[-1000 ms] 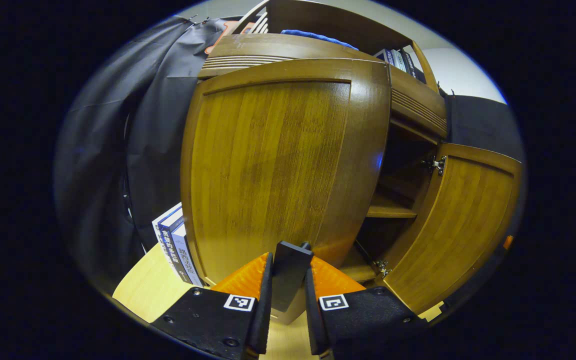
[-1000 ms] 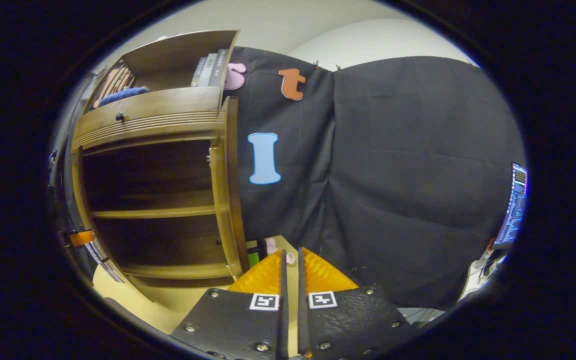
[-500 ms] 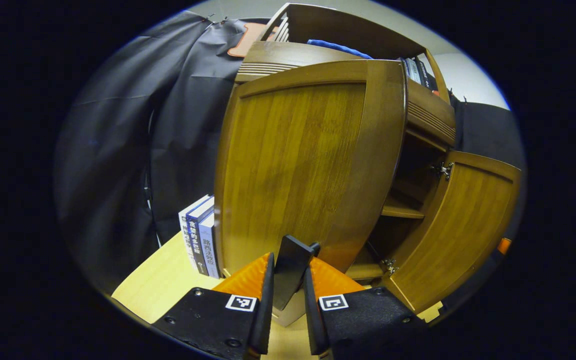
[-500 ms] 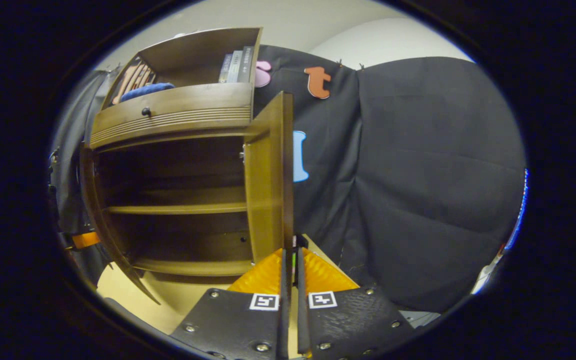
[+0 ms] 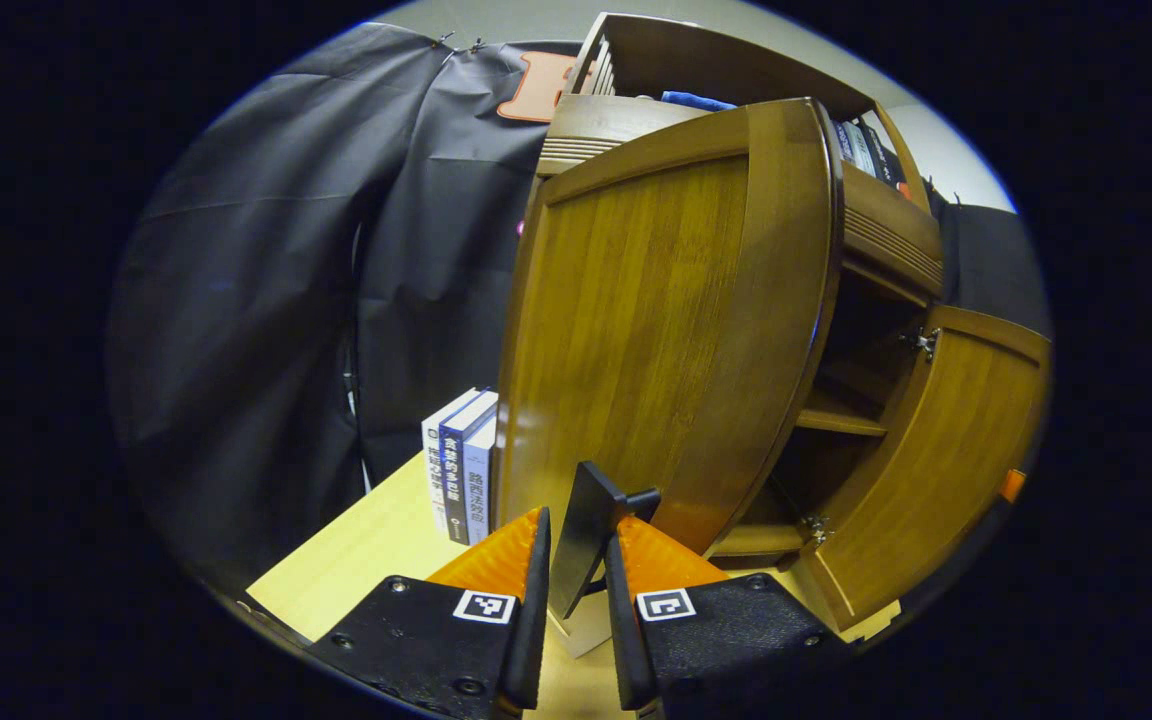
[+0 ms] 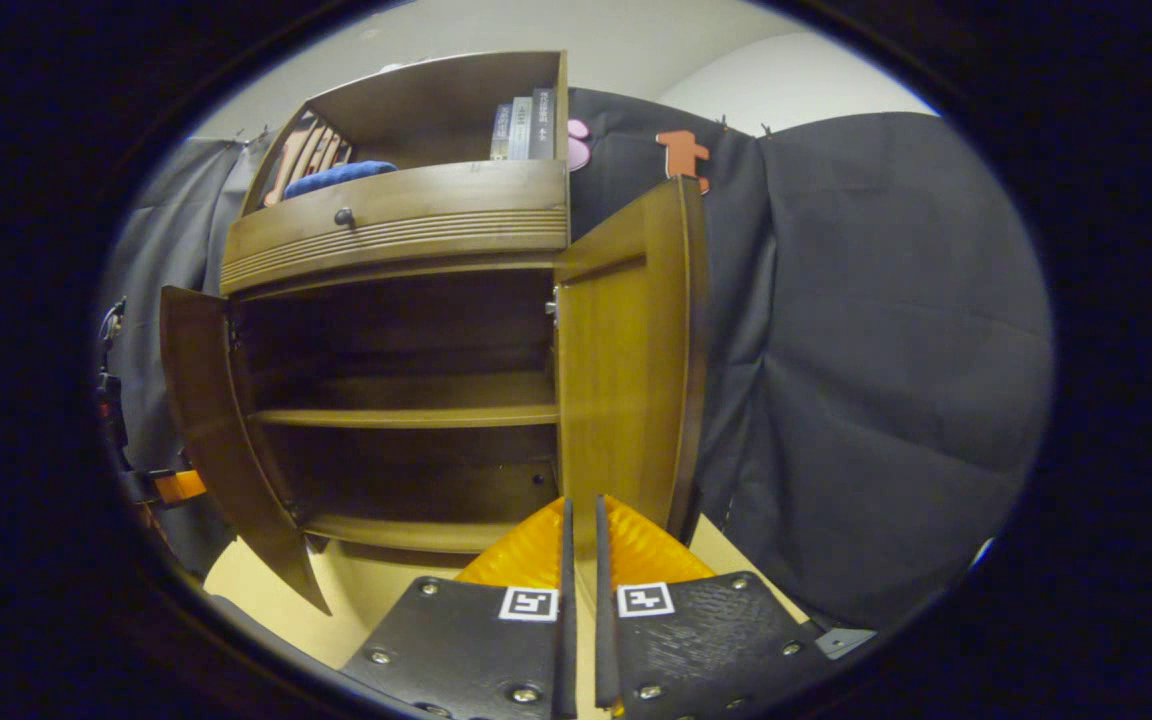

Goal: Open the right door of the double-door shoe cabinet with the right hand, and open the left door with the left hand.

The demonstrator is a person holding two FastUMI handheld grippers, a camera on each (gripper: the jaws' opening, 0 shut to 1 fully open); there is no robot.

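With the left claw [image 5: 568, 548] clamped on the left door's [image 5: 656, 320] handle [image 5: 586, 530], swing outward along the hinge arc; right claw [image 6: 579, 545] clenched.

Printed characters run down the spines of the three books [image 5: 461, 465] standing ahead of the left gripper's fingers and to their left, but they are too small to read. The books [image 6: 523, 128] on the cabinet's top shelf, high above the right gripper's fingers, carry spine lettering too blurred to make out.
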